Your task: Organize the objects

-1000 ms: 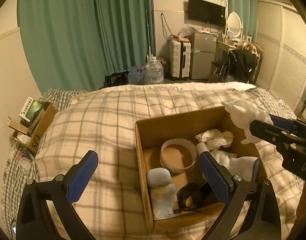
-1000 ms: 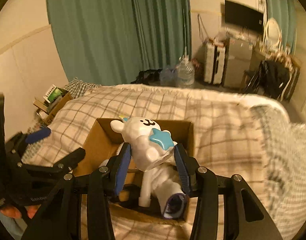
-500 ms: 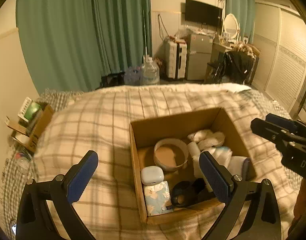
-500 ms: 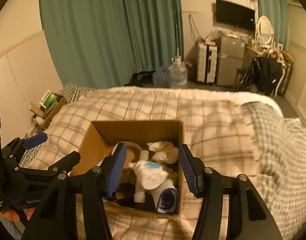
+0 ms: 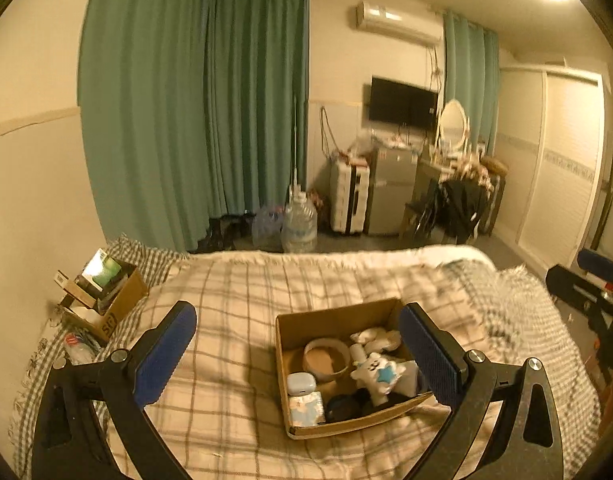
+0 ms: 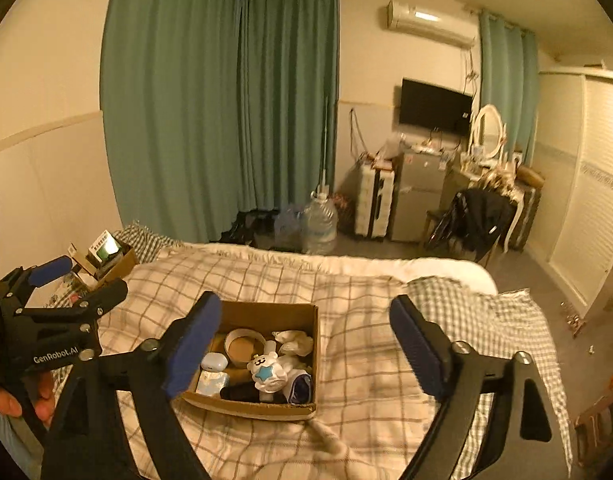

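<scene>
An open cardboard box (image 5: 334, 316) sits on the plaid bed cover; it also shows in the right wrist view (image 6: 266, 312). Inside lie a white plush toy with a blue star (image 5: 376, 372) (image 6: 268, 372), a round tape roll (image 5: 326, 356) (image 6: 244, 344), a white earbud case (image 5: 300, 383) (image 6: 213, 361), a tissue pack (image 5: 306, 409) (image 6: 211, 383) and a white cloth (image 5: 374, 338) (image 6: 292, 342). My left gripper (image 5: 294, 356) is open and empty, held well above the box. My right gripper (image 6: 306, 348) is open and empty, raised above the box.
The bed (image 5: 242, 292) fills the foreground. A second cardboard box with books (image 5: 106, 300) stands at the bed's left edge. Green curtains (image 5: 194, 112), a water jug (image 5: 300, 226), a suitcase and a small fridge (image 5: 390, 196) stand beyond the bed.
My right gripper opened and let the plush toy drop into the box. Both grippers then rose and pulled back from the box.
</scene>
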Action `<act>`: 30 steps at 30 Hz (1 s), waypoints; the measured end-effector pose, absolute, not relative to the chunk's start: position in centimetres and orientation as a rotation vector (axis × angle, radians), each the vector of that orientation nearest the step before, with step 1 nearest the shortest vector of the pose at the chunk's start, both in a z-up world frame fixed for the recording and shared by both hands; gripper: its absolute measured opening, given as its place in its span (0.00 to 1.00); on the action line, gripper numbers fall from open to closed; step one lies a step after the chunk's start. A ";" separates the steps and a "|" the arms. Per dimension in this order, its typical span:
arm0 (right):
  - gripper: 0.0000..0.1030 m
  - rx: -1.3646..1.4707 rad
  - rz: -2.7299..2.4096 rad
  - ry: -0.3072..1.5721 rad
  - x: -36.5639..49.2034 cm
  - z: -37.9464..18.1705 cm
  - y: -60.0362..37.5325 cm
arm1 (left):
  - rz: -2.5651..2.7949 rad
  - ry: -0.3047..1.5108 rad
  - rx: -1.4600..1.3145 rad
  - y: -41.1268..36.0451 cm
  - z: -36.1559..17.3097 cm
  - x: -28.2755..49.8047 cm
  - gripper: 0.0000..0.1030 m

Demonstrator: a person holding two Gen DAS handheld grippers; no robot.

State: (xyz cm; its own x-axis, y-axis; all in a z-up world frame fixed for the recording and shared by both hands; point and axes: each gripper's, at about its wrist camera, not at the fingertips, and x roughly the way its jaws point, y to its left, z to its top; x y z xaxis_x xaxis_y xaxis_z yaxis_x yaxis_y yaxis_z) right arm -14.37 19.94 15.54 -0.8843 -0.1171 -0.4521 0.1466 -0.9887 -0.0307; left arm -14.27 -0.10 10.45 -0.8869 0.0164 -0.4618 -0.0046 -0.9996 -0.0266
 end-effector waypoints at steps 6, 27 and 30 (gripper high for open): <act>0.97 0.581 -2.941 0.048 -10.0 16.2 20.1 | 3.059 -0.049 -0.642 0.2 10.8 -10.1 1.00; 1.00 0.558 -3.051 0.179 -10.3 2.0 20.1 | 3.143 -0.021 -0.635 0.0 -1.4 -7.2 1.00; 1.00 0.567 -3.049 0.165 -10.6 1.7 20.3 | 3.137 -0.042 -0.678 0.2 -2.2 -7.6 1.00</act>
